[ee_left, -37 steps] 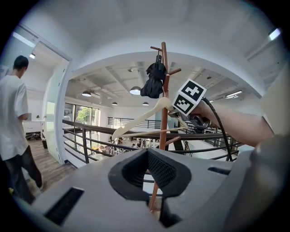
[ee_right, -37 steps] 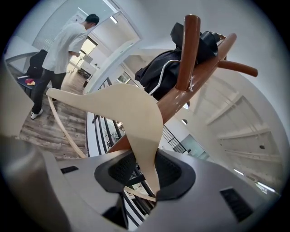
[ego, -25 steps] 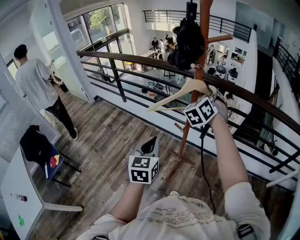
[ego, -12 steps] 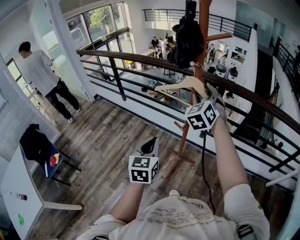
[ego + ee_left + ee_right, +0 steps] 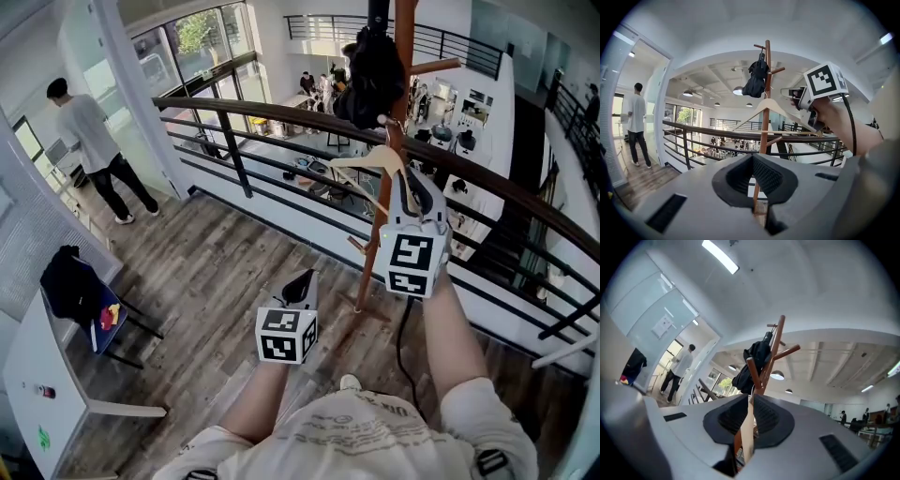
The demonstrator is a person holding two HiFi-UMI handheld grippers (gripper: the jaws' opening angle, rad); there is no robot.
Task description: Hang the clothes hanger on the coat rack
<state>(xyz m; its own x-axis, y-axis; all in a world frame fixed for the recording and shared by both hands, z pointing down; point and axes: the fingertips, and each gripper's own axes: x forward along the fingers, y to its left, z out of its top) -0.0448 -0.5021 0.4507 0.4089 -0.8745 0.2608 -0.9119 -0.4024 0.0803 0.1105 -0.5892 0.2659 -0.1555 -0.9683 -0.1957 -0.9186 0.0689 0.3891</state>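
A pale wooden hanger (image 5: 371, 165) hangs tilted against the brown coat rack pole (image 5: 401, 89), below a black garment (image 5: 371, 75) on the rack. Its hook lies close to the pole; whether it rests on a peg I cannot tell. My right gripper (image 5: 409, 192) is shut on the hanger's arm. Its jaws have just been closing with the pale wood (image 5: 746, 437) between the pads. From the left gripper view, hanger (image 5: 765, 110), pole (image 5: 767, 84) and right gripper (image 5: 798, 95) show together. My left gripper (image 5: 300, 291) sits lower, shut and holding nothing.
A dark curved railing (image 5: 272, 114) runs just in front of the rack, with an open drop to a lower floor behind it. A person (image 5: 92, 141) stands at the far left. A chair with dark clothes (image 5: 70, 286) and a white table (image 5: 33, 375) stand at the left.
My right gripper has risen and rolled, so its marker cube now faces the head camera. The hanger swung up and closer to the pole. The person at the left walked further off.
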